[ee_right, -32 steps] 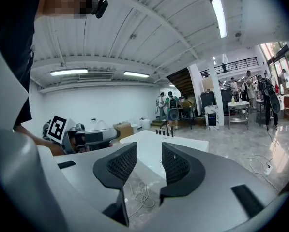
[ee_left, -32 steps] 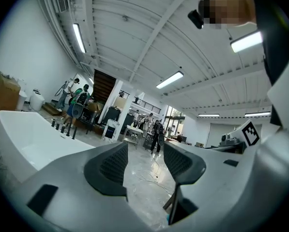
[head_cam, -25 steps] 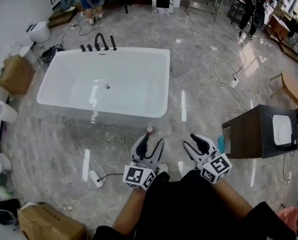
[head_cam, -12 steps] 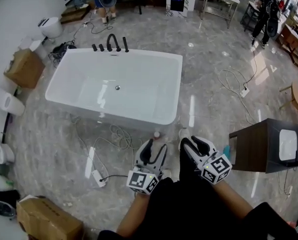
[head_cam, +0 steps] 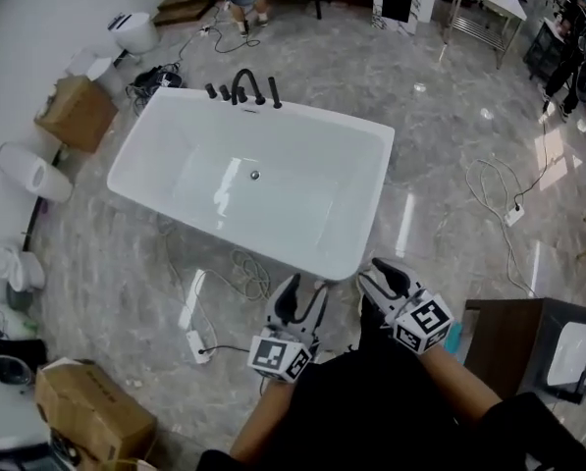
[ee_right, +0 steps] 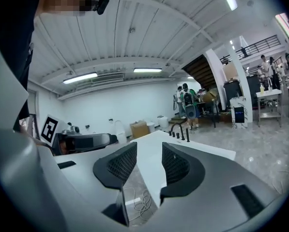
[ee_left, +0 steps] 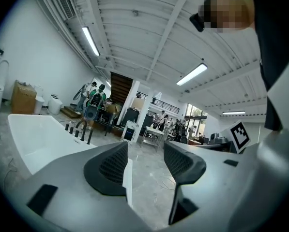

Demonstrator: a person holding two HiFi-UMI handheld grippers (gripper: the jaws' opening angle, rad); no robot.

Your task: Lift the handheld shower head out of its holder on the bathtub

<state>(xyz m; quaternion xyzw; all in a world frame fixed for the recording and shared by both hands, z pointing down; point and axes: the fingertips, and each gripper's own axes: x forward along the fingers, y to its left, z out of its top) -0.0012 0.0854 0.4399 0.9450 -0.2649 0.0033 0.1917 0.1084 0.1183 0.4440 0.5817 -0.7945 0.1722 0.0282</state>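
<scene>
A white bathtub (head_cam: pixel 354 253) fills the middle of the head view. A row of black fittings with an arched spout (head_cam: pixel 243 84) stands on its far rim. At the row's right end a slim black handheld shower head (head_cam: pixel 275 93) stands upright in its holder. Both grippers hover at the tub's near corner, far from the fittings. My left gripper (head_cam: pixel 302 298) is open and empty, as is my right gripper (head_cam: pixel 385 275). In the left gripper view the open gripper (ee_left: pixel 145 159) points past the fittings (ee_left: pixel 79 130). In the right gripper view the open gripper (ee_right: pixel 149 161) faces the tub (ee_right: pixel 202 151).
Loose cable (head_cam: pixel 243 267) and a power strip (head_cam: pixel 196 346) lie on the marble floor before the tub. A dark cabinet (head_cam: pixel 513 346) stands at my right. Cardboard boxes (head_cam: pixel 75 112) and white toilets (head_cam: pixel 32 173) line the left wall. People stand far behind.
Both grippers have moved forward to the tub's near corner. The tub now sits closer and lower in the head view. Neither gripper's jaws have changed.
</scene>
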